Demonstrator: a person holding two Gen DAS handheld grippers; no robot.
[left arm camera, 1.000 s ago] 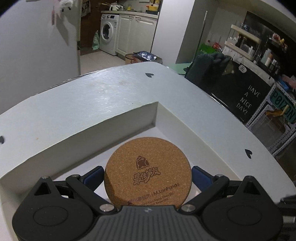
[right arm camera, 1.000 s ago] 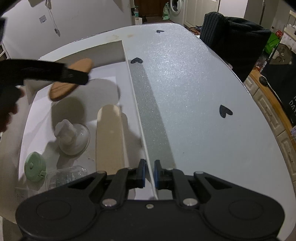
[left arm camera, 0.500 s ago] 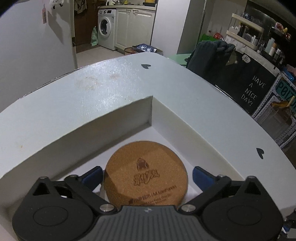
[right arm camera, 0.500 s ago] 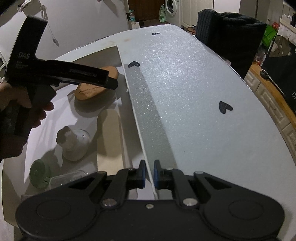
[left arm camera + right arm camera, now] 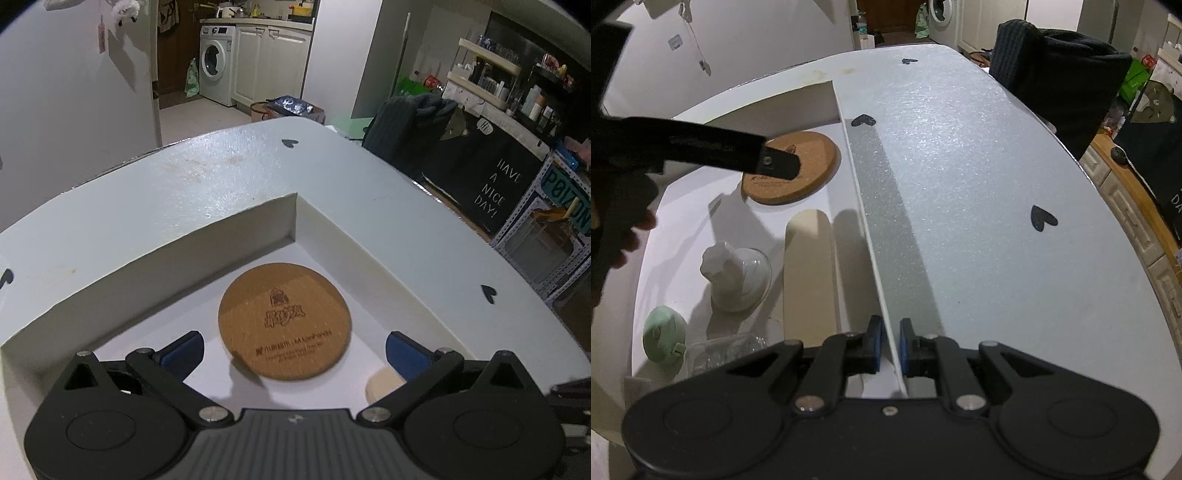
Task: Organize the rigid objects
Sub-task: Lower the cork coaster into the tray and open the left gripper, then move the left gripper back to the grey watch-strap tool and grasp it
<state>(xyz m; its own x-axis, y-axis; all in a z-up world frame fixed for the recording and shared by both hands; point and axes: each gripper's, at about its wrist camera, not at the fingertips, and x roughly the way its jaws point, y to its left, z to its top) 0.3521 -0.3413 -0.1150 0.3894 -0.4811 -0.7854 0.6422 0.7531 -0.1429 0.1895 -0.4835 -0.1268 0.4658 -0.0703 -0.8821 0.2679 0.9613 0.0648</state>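
Note:
A round cork coaster (image 5: 284,321) (image 5: 809,166) lies flat on the floor of the white box (image 5: 332,236), near its far corner. My left gripper (image 5: 293,350) hangs just over the coaster's near side, open, its blue pads (image 5: 184,349) well clear of the coaster on both sides. In the right wrist view the left gripper (image 5: 775,164) reaches in from the left above the coaster. My right gripper (image 5: 889,339) is shut on the thin right wall of the box (image 5: 864,206), one pad on each side of it.
Also in the box: a long pale wooden board (image 5: 809,273), a white knobbed piece on a clear dome (image 5: 735,277), a green round case (image 5: 663,339) and a clear plastic tub (image 5: 724,350). The white table (image 5: 979,184) bears black hearts. A dark draped chair (image 5: 1052,74) stands behind it.
The left gripper held the coaster between its pads; its jaws have since opened, the coaster lies flat on the box floor, and the gripper has drawn back a little. The right gripper has kept still.

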